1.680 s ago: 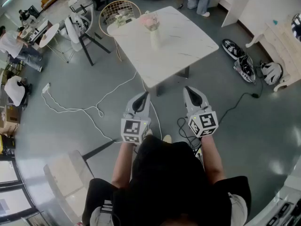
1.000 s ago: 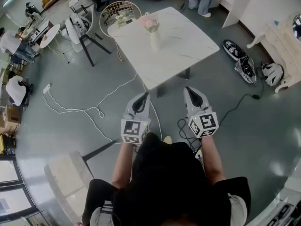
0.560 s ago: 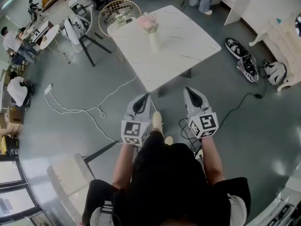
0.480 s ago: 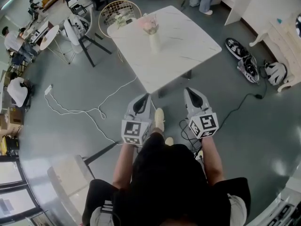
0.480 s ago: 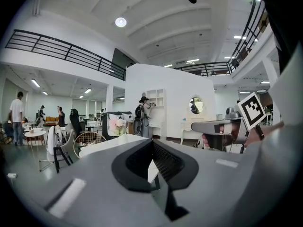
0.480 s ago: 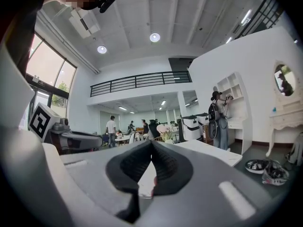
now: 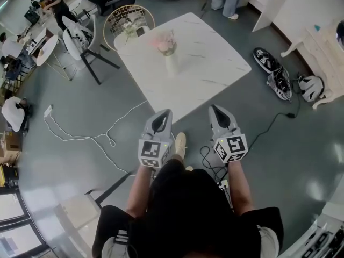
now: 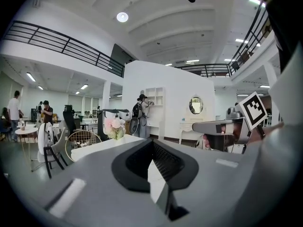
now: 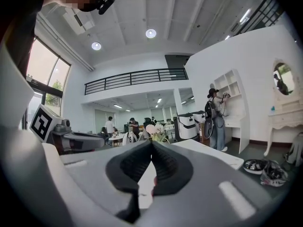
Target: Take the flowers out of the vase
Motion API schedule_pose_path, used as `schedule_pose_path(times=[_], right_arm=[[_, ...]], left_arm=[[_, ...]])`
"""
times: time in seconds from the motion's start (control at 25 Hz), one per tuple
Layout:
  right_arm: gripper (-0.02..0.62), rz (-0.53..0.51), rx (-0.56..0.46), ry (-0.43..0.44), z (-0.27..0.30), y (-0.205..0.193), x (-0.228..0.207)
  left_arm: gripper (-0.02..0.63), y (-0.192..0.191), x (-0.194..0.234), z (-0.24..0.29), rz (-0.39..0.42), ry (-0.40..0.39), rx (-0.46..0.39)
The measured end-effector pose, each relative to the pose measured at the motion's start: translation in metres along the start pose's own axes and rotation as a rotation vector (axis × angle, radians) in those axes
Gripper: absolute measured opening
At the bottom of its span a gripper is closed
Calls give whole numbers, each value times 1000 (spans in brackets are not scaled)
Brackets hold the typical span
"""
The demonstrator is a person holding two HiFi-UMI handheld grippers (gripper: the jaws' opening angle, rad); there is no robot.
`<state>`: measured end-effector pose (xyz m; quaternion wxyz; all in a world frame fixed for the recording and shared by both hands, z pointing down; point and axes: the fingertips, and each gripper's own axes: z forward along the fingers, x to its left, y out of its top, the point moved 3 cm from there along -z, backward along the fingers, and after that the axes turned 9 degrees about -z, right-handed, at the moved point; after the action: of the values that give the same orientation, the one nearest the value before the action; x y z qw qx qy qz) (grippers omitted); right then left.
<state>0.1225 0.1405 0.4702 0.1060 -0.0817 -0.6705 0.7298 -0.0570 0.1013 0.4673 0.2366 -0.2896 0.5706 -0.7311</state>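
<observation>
My left gripper [image 7: 165, 113] and right gripper [image 7: 214, 108] both have their jaws pressed together on nothing. The flowers [image 7: 164, 43] stand in a slim white vase [image 7: 171, 64] on the table [image 7: 215, 63], well ahead of both. I judge them light, soft and easily crushed, so I'd pinch the stems just above the rim and steady the vase.
</observation>
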Motion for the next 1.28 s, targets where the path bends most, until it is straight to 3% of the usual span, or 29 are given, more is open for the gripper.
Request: schedule_pose_path(times=[0.68,1.28], right_arm=[[3,-29,9,-65,135,28,-47],[3,-23,45,-57,196,21,-58]], left_arm=[[8,42,96,121,-3,-86,-13],[8,32,156,170,-78,-34,16]])
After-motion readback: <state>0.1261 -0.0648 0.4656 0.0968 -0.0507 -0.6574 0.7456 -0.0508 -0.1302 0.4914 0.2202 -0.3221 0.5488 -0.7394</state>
